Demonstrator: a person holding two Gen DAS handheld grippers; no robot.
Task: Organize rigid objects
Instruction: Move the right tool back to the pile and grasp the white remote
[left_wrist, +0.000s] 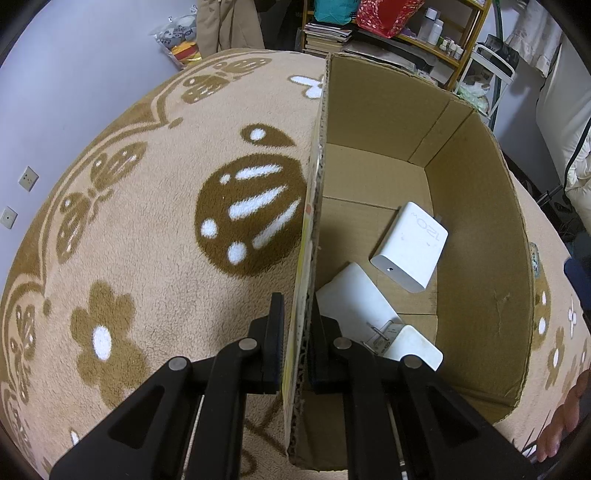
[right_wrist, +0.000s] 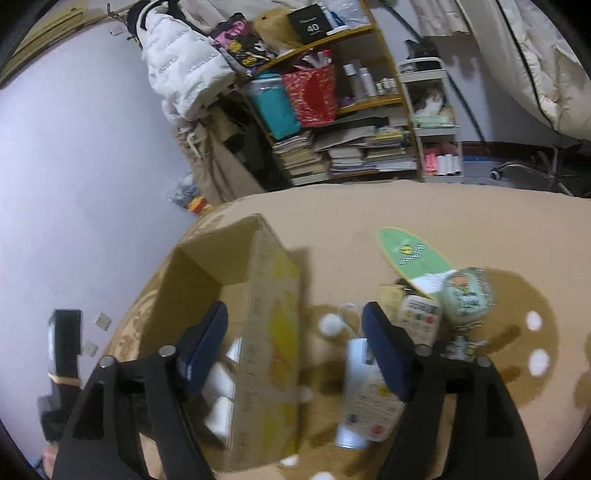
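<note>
One cardboard box (left_wrist: 476, 229) — three white chargers (left_wrist: 410, 247) inside it.

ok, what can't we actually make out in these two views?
- Right wrist view: motion blur smears the labels on the white bottle and the round green item; the print is unreadable.
- Right wrist view: the cardboard box wall hides most of the white chargers inside.
- Left wrist view: the left claw, shut on the box wall, covers part of the nearest charger.
- Left wrist view: a hand is cut off by the lens edge.
</note>
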